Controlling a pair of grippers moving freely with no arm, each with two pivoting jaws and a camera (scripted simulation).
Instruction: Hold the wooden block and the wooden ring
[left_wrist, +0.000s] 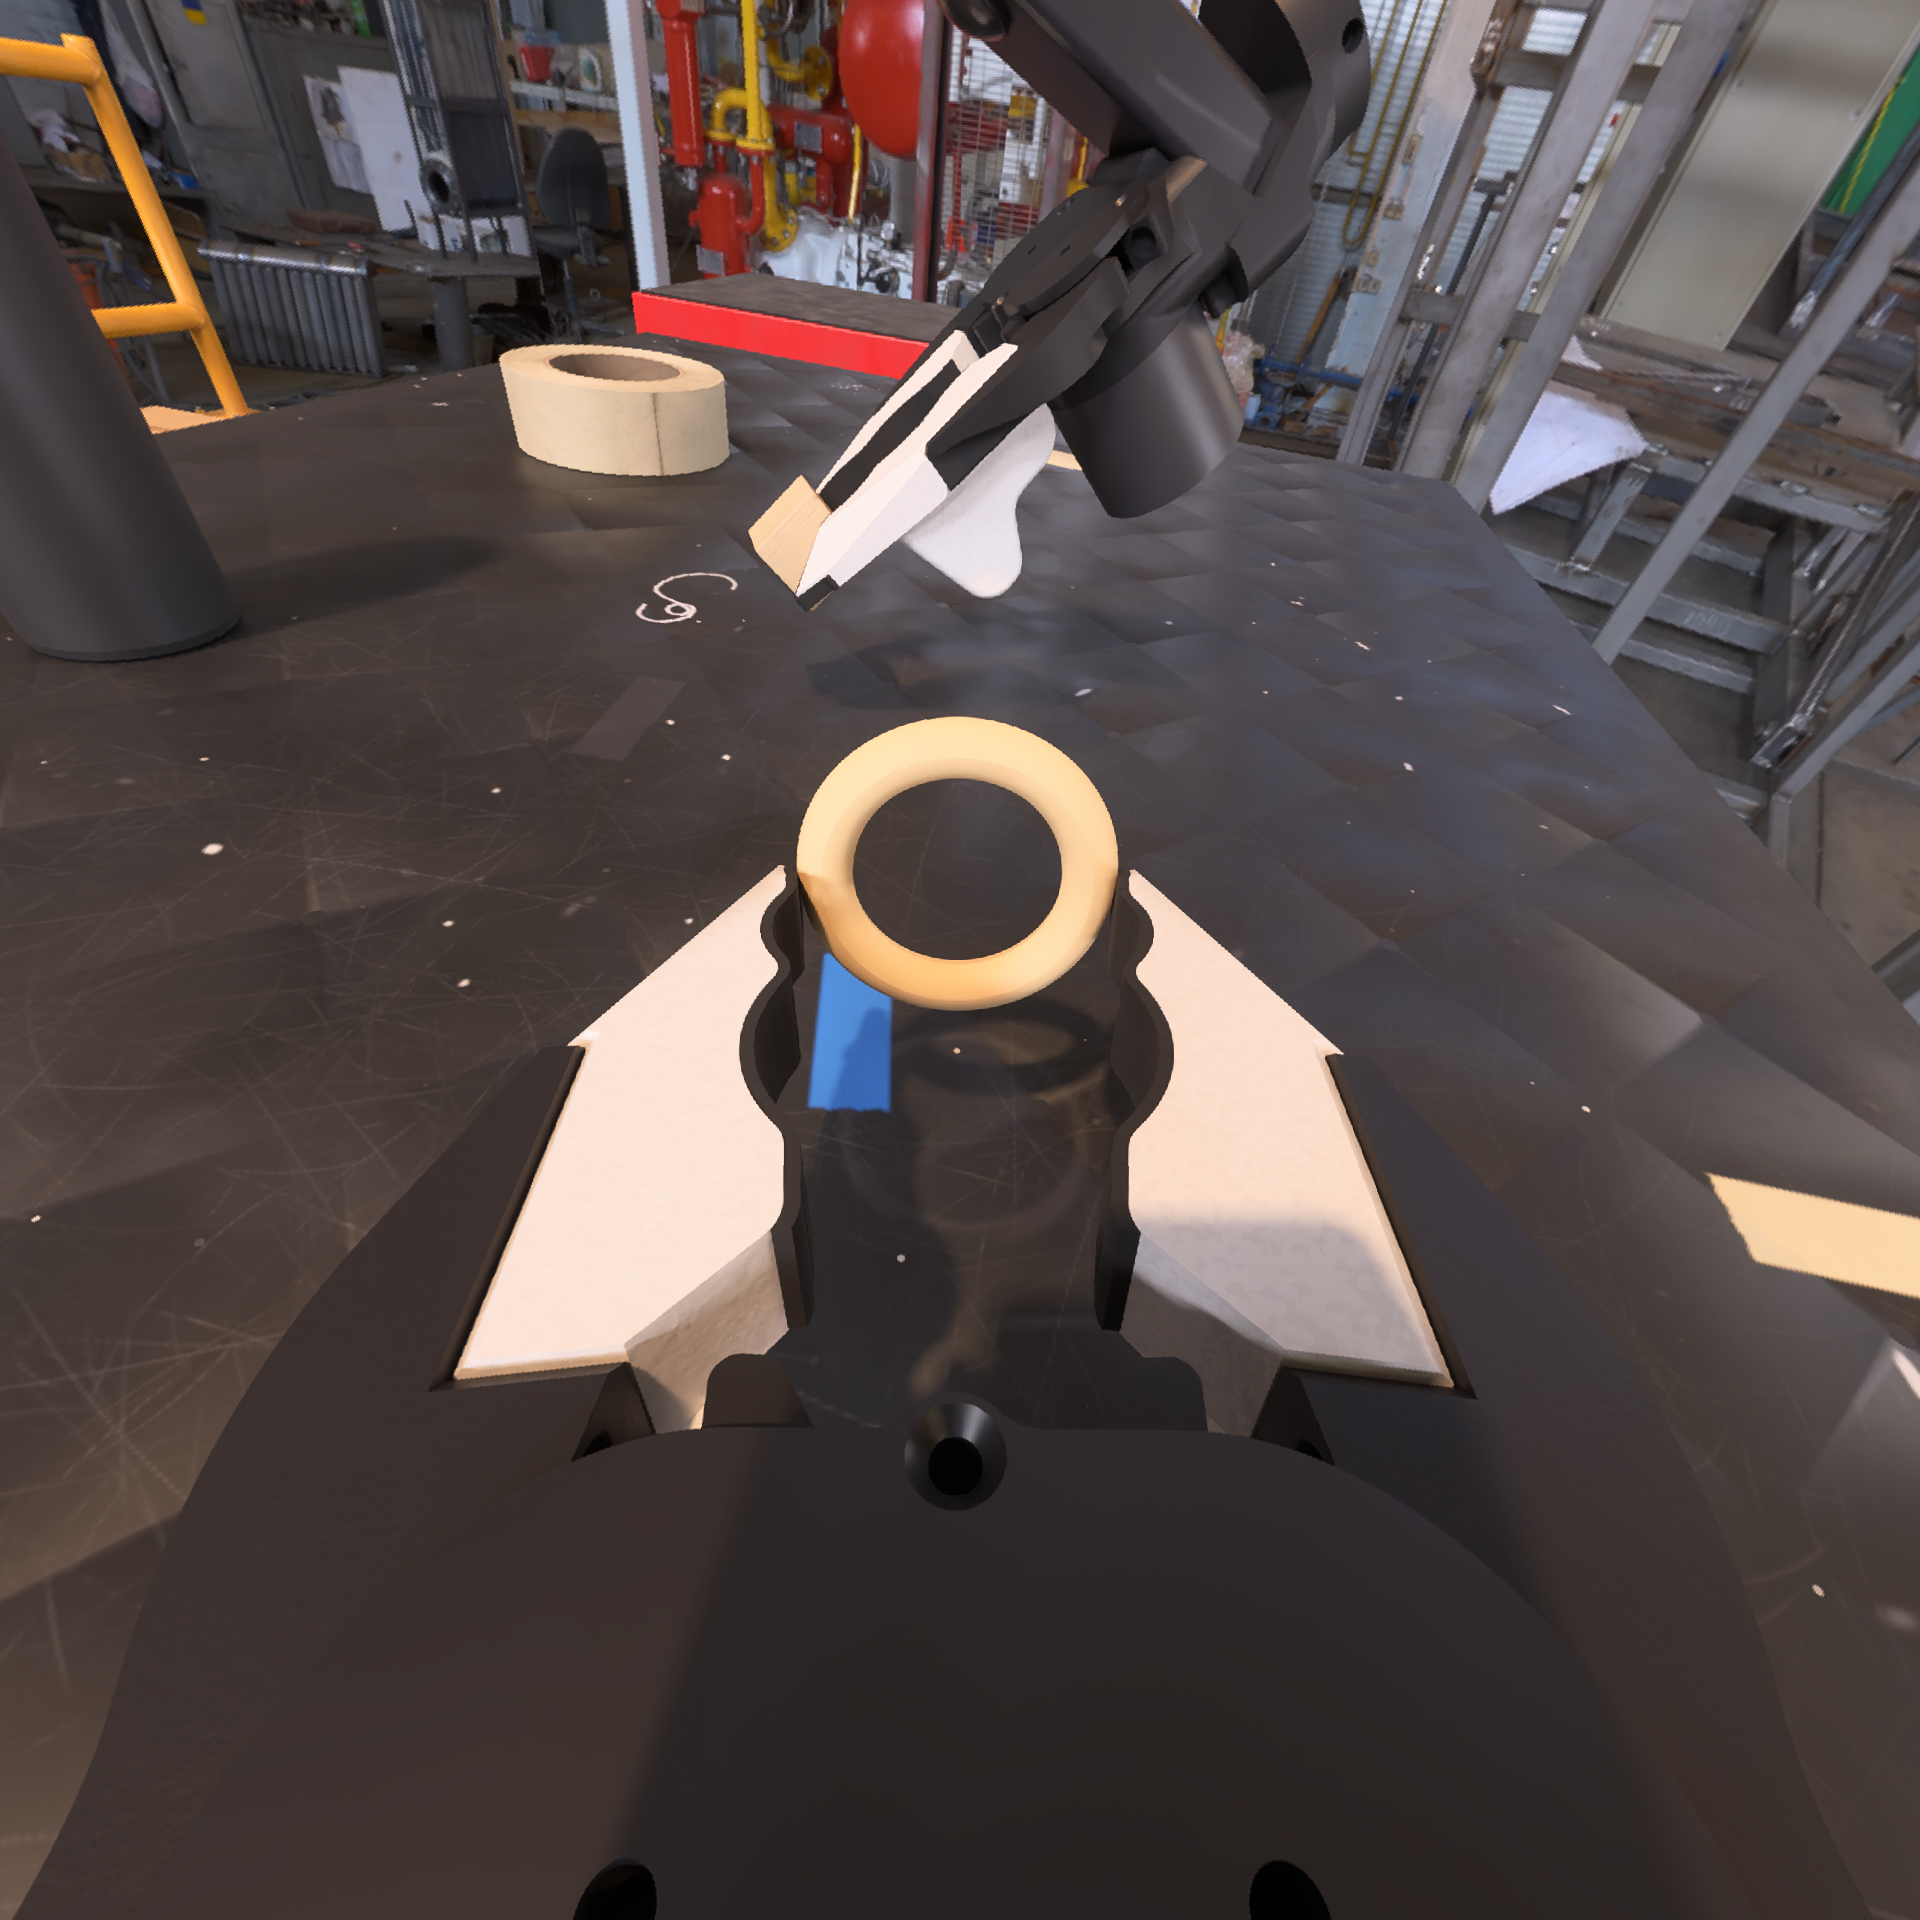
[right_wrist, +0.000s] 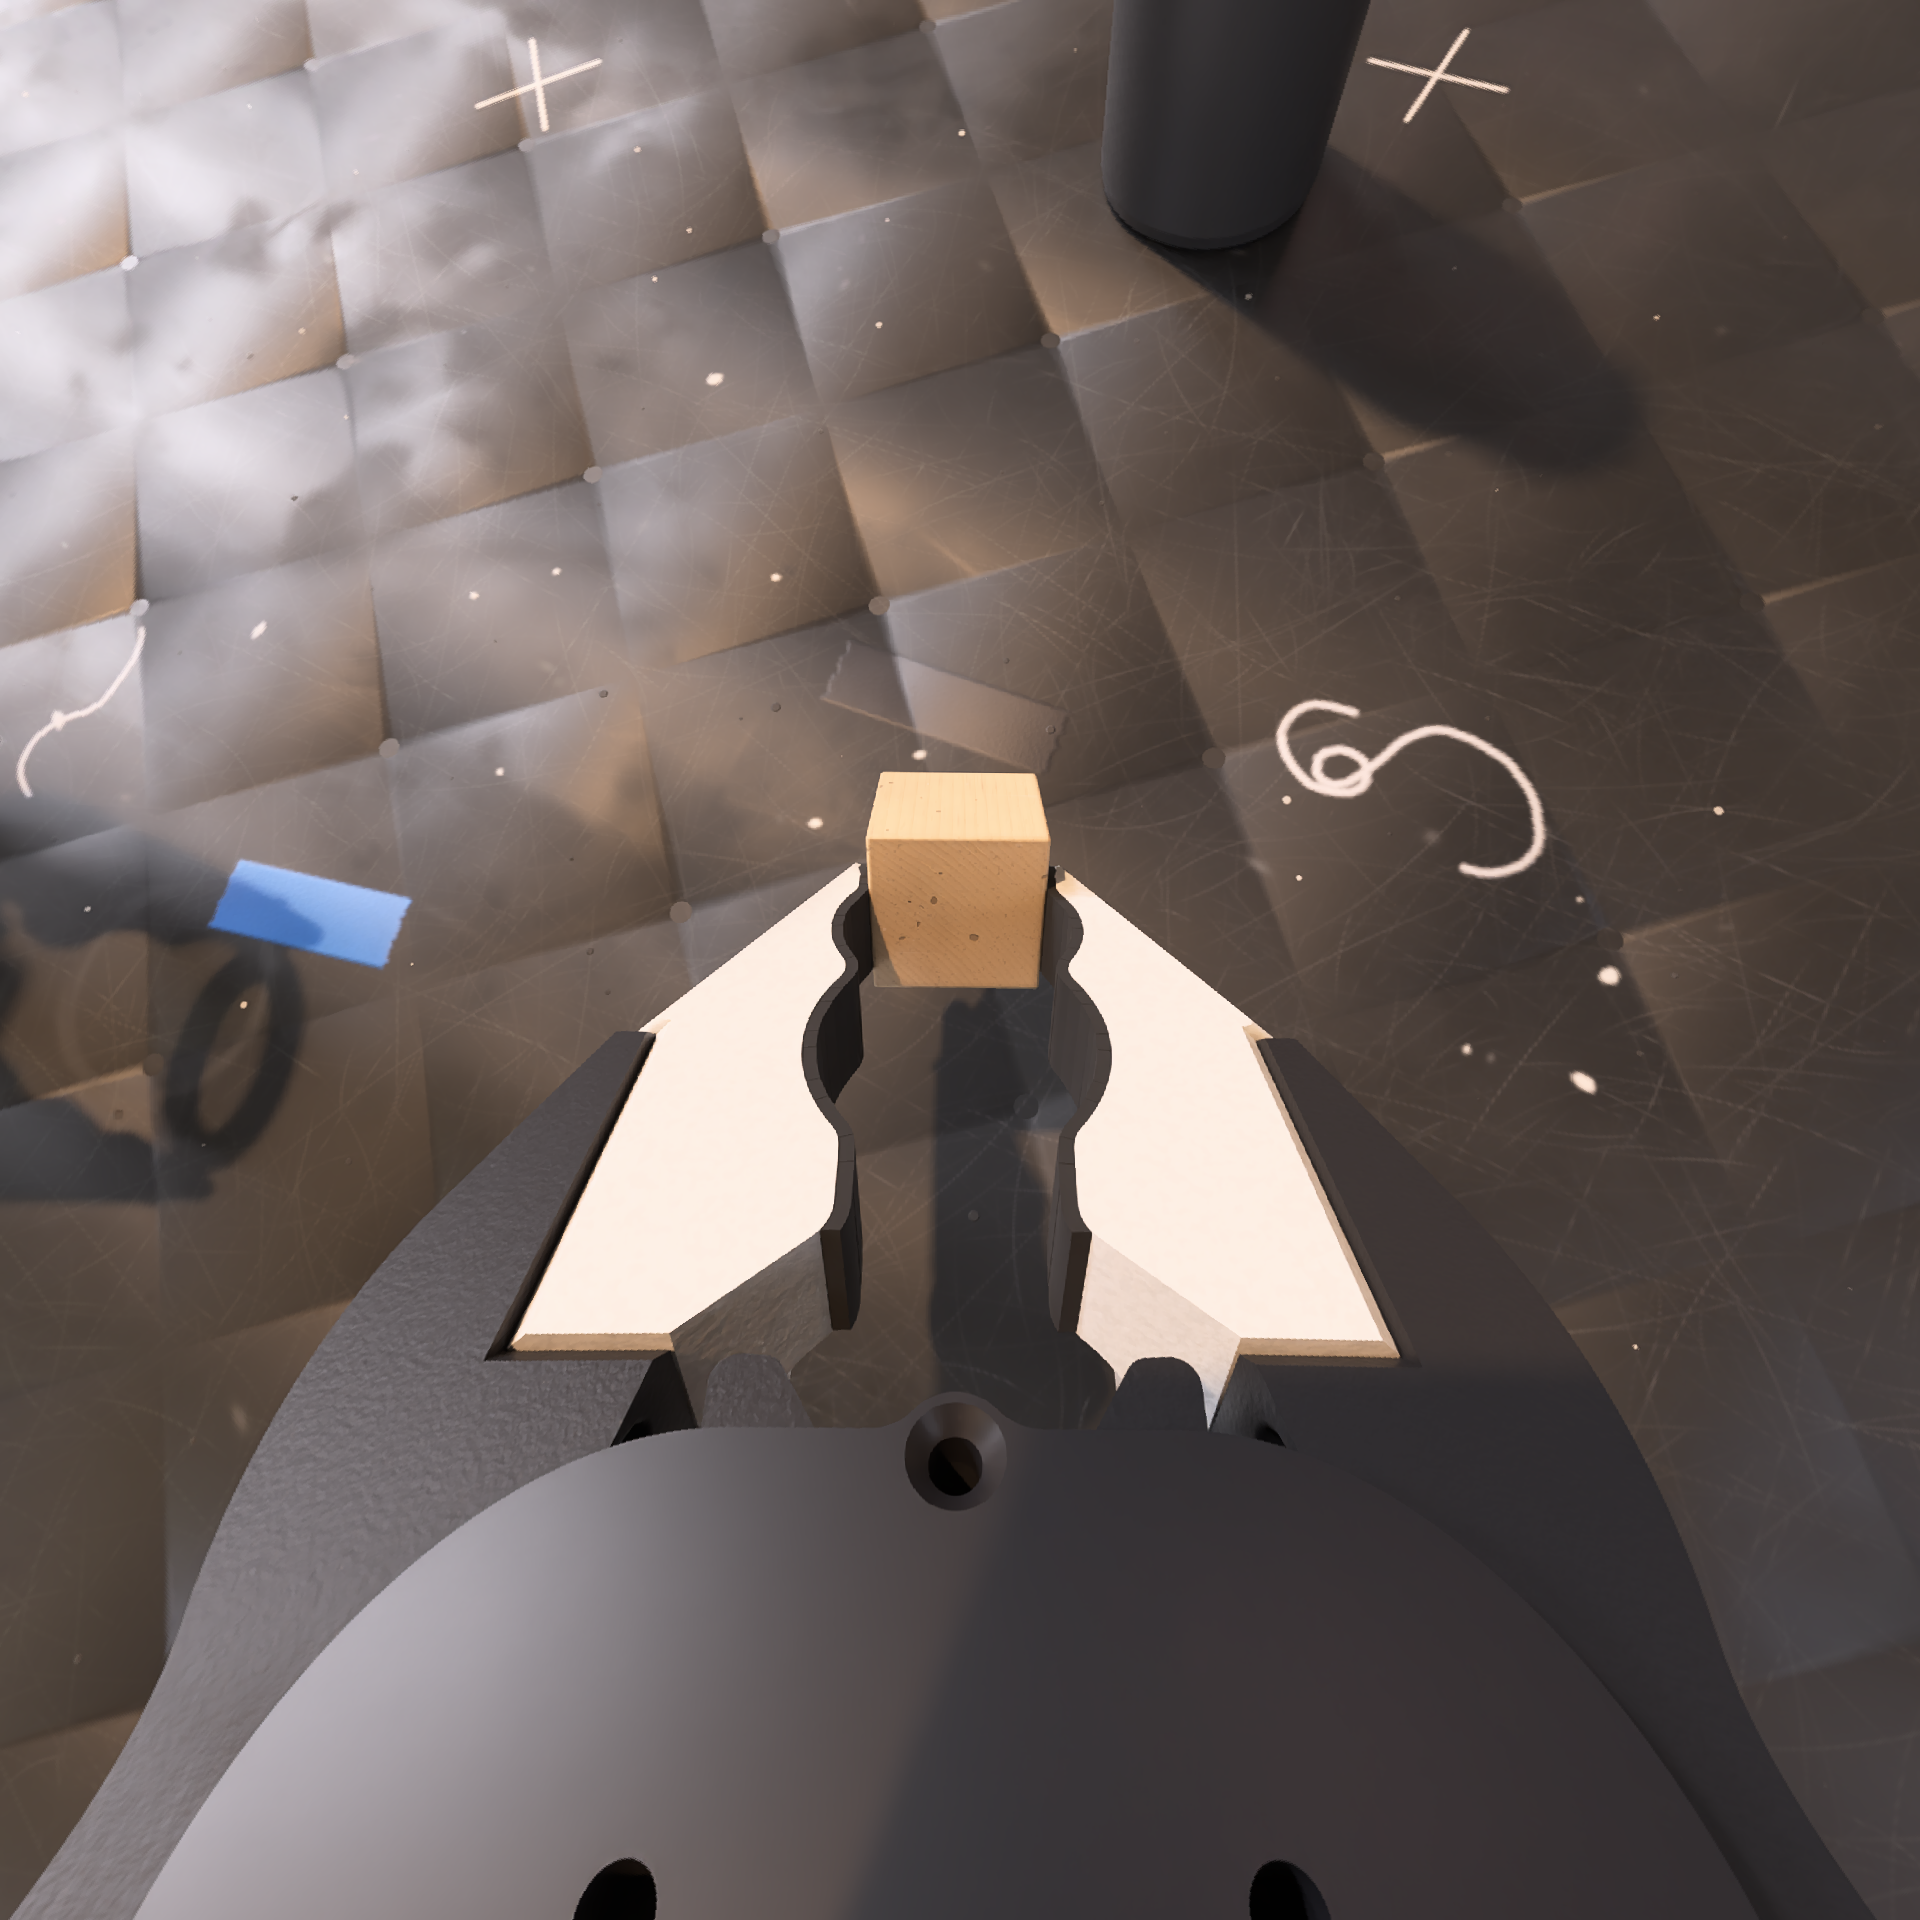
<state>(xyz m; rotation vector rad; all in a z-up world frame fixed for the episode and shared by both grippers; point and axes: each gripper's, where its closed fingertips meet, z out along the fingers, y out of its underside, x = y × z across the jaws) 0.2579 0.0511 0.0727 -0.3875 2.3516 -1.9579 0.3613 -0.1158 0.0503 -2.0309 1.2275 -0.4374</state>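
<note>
In the left wrist view my left gripper (left_wrist: 957, 894) is shut on the pale wooden ring (left_wrist: 831, 883). It holds the ring upright above the table, with the ring's shadow on the table below it. The right gripper (left_wrist: 805, 566) shows farther off in that view, tilted down, with the wooden block (left_wrist: 781, 540) between its tips. In the right wrist view my right gripper (right_wrist: 957, 883) is shut on the light wooden block (right_wrist: 956, 883) and holds it above the table.
A dark scratched table (left_wrist: 312, 883) carries a roll of beige tape (left_wrist: 613, 407) at the back, a dark cone post (left_wrist: 83, 468) on the left, blue tape strips (left_wrist: 850, 1039) (right_wrist: 310, 914), a beige strip (left_wrist: 1818, 1236) and chalk marks (right_wrist: 1413, 790). A dark cylinder (right_wrist: 1216, 114) stands far off.
</note>
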